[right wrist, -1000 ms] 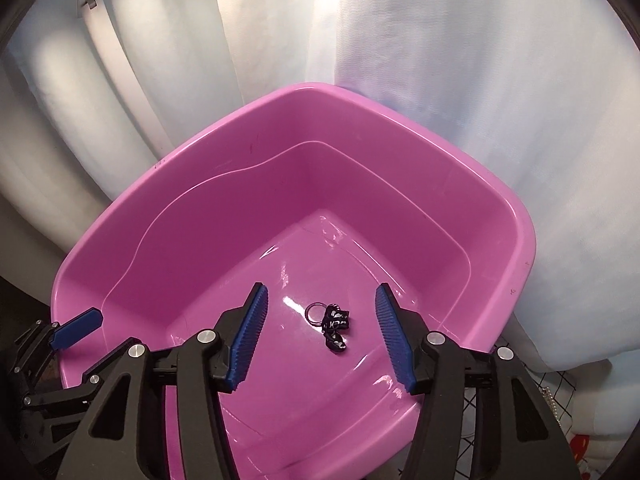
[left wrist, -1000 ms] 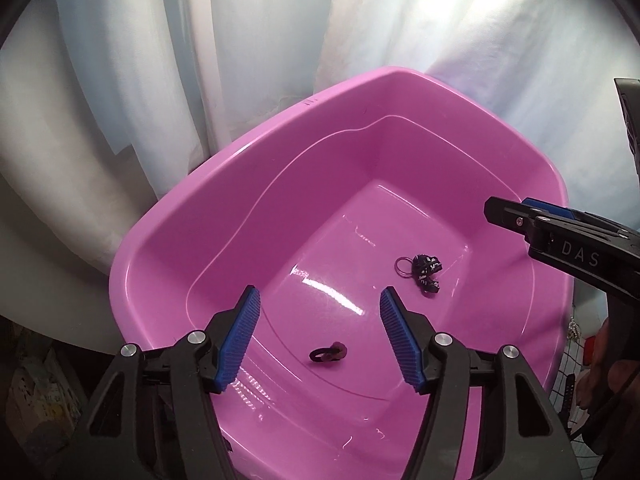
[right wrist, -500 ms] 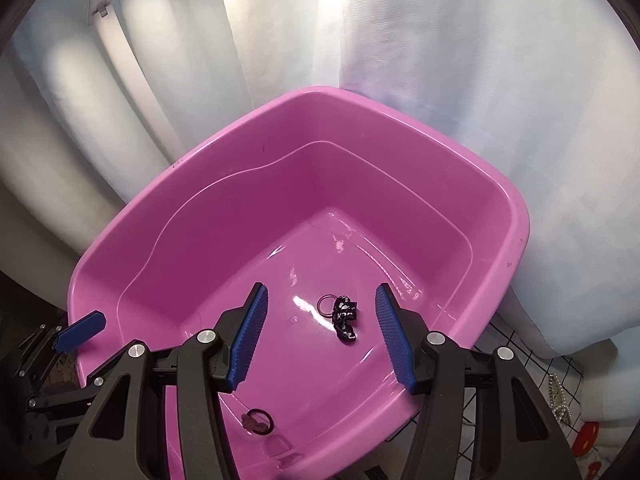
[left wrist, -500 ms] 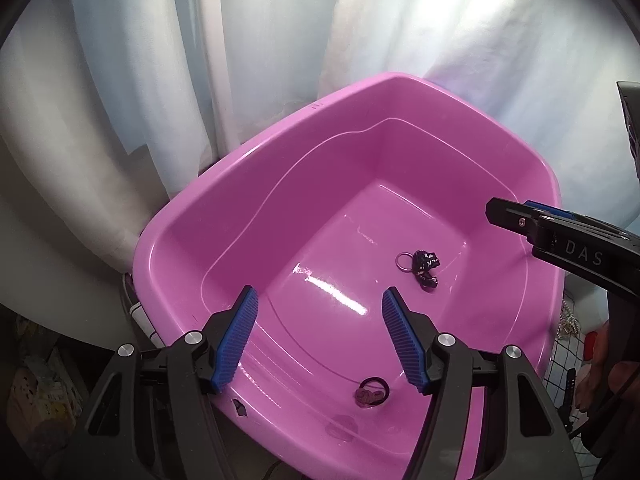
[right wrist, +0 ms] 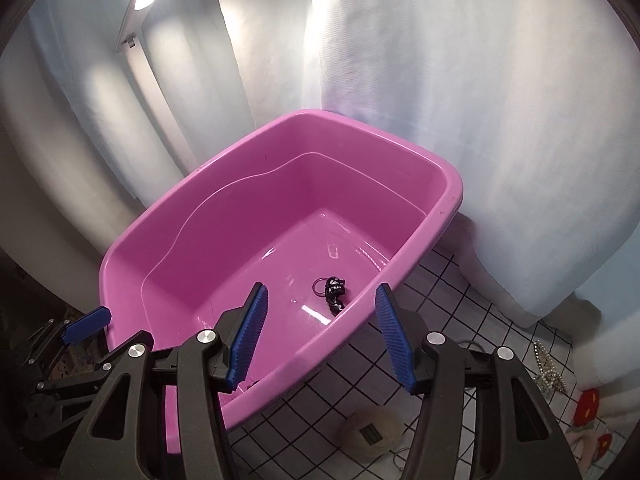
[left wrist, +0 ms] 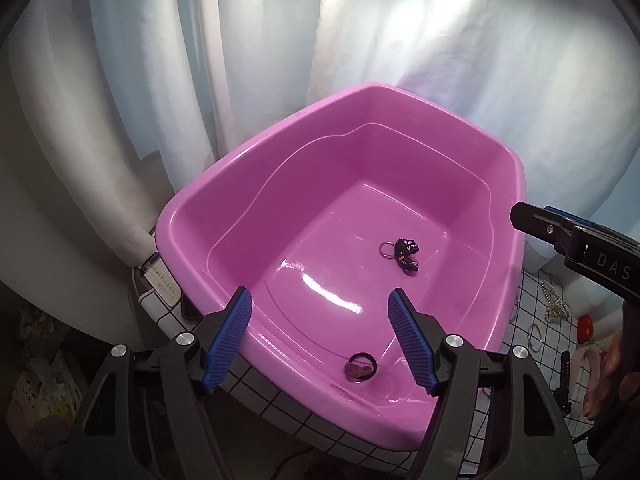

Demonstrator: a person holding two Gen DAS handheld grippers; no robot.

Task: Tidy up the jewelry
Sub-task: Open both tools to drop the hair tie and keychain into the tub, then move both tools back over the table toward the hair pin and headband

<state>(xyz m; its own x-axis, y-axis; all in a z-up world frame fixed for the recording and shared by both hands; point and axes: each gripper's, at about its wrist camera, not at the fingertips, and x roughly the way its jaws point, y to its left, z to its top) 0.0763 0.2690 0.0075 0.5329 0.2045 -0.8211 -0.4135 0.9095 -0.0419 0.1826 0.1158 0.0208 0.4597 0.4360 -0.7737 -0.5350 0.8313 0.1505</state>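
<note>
left wrist view: left gripper (left wrist: 320, 334) empty, jaws just been widening; dark hair tie (left wrist: 361, 366) in pink tub (left wrist: 516, 184) just below its tips. right gripper (right wrist: 318, 334) half-open, empty, straddling tub rim; black keyring charm (right wrist: 332, 290) just beyond. next: fetch bead chain (right wrist: 550, 372) off grid cloth (right wrist: 460, 292), pinch mid-strand.

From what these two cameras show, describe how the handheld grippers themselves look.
Both are alike: the left gripper and right gripper have black angular plastic frames with silver round bolt heads, and each finger carries a blue ribbed pad. Seen from the left camera, the right gripper's side bears white letters "DAS". A thin dark cable hangs below it.
</note>
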